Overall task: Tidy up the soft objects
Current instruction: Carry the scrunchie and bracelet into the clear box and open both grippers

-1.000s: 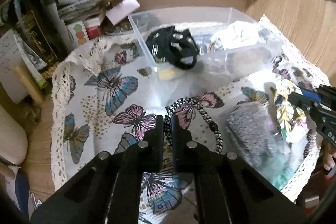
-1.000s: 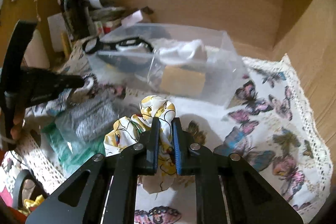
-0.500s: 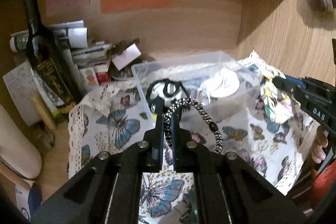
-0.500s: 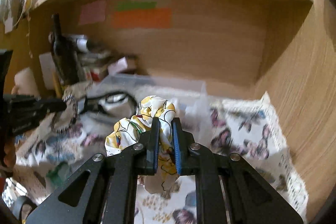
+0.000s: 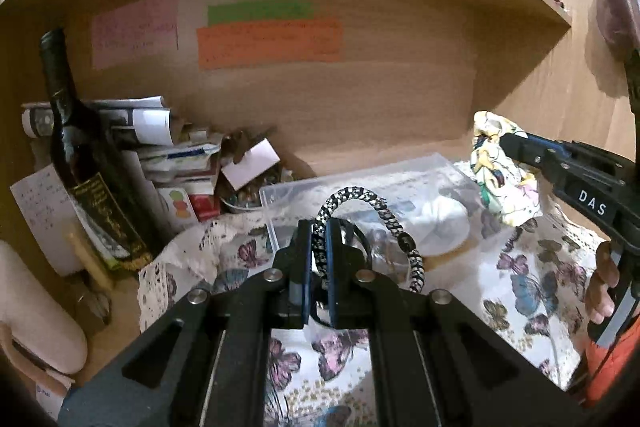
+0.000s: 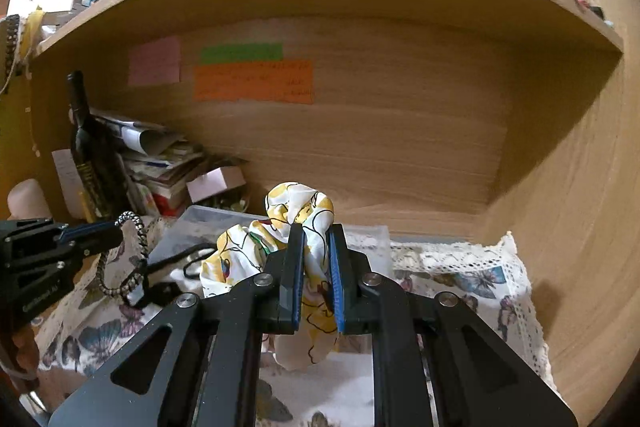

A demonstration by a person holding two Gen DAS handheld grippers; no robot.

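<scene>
Wooden alcove behind; bin (image 5: 362, 187) at twelve o'clock below both claws, left claw (image 5: 319, 245) pinching band (image 5: 376, 215), right claw (image 6: 316, 259) pinching scrunchie (image 6: 296, 211).

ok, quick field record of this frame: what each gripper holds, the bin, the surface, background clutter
left gripper: shut on black-and-white braided hair band, lifted off the cloth
right gripper: shut on yellow floral scrunchie, also lifted
clear plastic bin: ahead of both grippers, open top, already holds a black band and a white item
surface: butterfly-print cloth with lace edge
background: dark bottle upright at left, paper stack beside it, sticky notes on the wooden back panel
</scene>
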